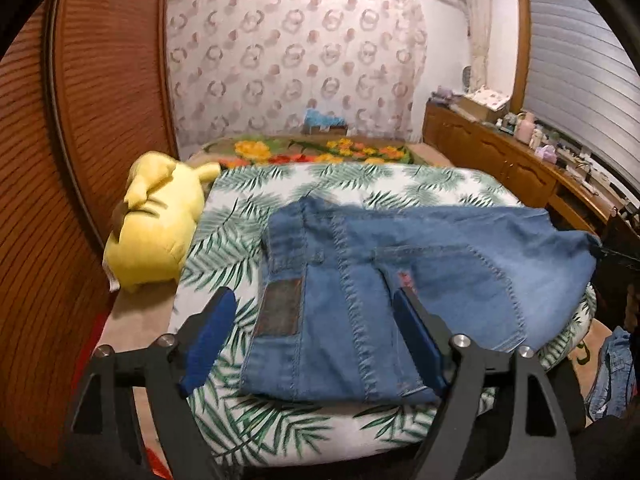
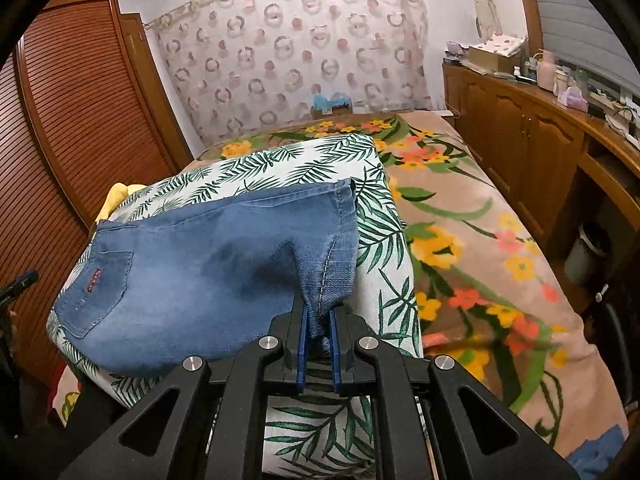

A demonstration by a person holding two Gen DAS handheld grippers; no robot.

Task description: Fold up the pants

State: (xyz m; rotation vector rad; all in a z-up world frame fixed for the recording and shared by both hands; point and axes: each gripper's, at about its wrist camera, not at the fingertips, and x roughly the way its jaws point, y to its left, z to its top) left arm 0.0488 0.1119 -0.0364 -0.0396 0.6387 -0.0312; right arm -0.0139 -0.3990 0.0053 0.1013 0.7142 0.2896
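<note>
Folded blue jeans (image 1: 360,280) lie on a leaf-print cushion (image 1: 248,208), waistband and brown leather patch toward me in the left wrist view. My left gripper (image 1: 316,300) is open, its blue pads (image 1: 212,332) standing apart above the waistband end without pressing on the denim. In the right wrist view the same jeans (image 2: 192,276) stretch across the cushion (image 2: 384,280), back pocket at the left. My right gripper (image 2: 319,314) is shut on a bunched corner of the leg end, which is lifted a little off the cushion.
A yellow plush toy (image 1: 156,224) lies left of the cushion, beside a brown slatted wardrobe (image 1: 80,160). A floral blanket (image 2: 480,240) covers the bed to the right. A wooden sideboard (image 2: 540,140) with small items runs along the right wall. More denim (image 1: 612,376) hangs at the right edge.
</note>
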